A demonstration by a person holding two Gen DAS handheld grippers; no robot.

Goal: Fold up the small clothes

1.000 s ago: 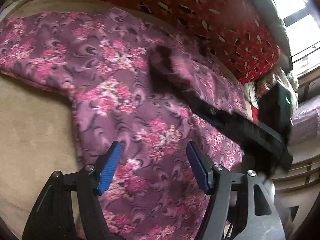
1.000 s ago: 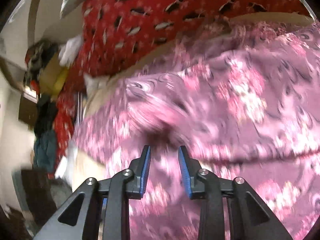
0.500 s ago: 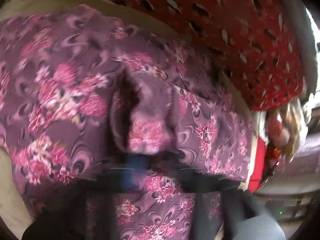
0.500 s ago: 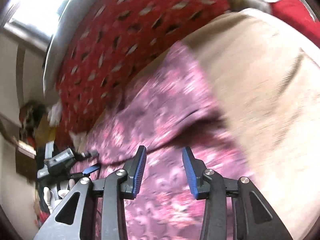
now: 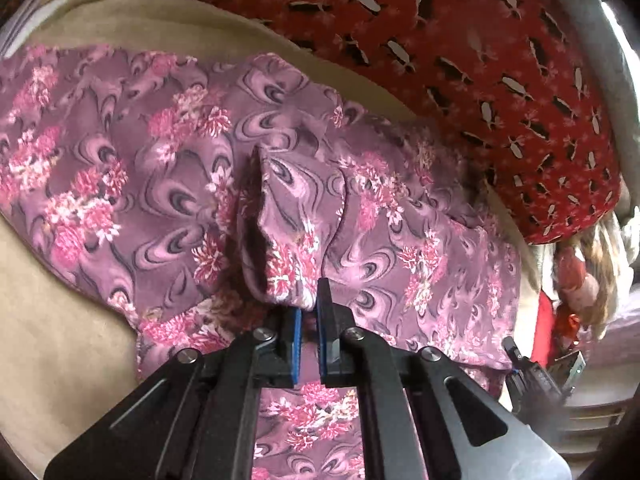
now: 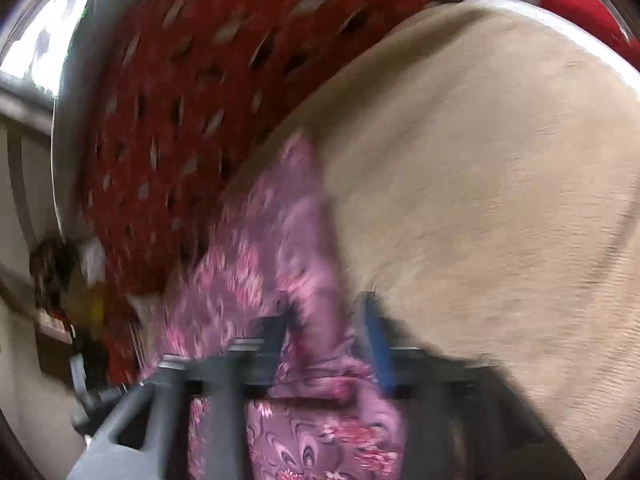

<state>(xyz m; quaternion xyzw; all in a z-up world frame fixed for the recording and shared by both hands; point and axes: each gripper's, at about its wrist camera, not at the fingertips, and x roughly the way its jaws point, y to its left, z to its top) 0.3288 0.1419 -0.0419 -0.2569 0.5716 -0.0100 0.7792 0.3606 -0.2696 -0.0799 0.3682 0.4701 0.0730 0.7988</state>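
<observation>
A purple garment with pink flowers (image 5: 168,168) lies spread on a beige bed cover (image 5: 60,340). My left gripper (image 5: 308,312) is shut on a raised fold of the garment (image 5: 296,232) and lifts it a little. In the right wrist view, which is blurred, the garment's edge (image 6: 280,248) runs between the blue pads of my right gripper (image 6: 328,316). Its jaws stand apart with cloth bunched between them. The right gripper's tool also shows at the lower right of the left wrist view (image 5: 536,380).
A red patterned blanket (image 5: 460,60) is piled along the far side of the bed. Bare beige cover (image 6: 500,180) fills the right of the right wrist view. Cluttered things and a red item (image 5: 572,280) sit beyond the bed's right end.
My left gripper has closed on a fold of the garment and raised it. My right gripper has swung to the garment's edge by the bare beige cover, with cloth now between its fingers.
</observation>
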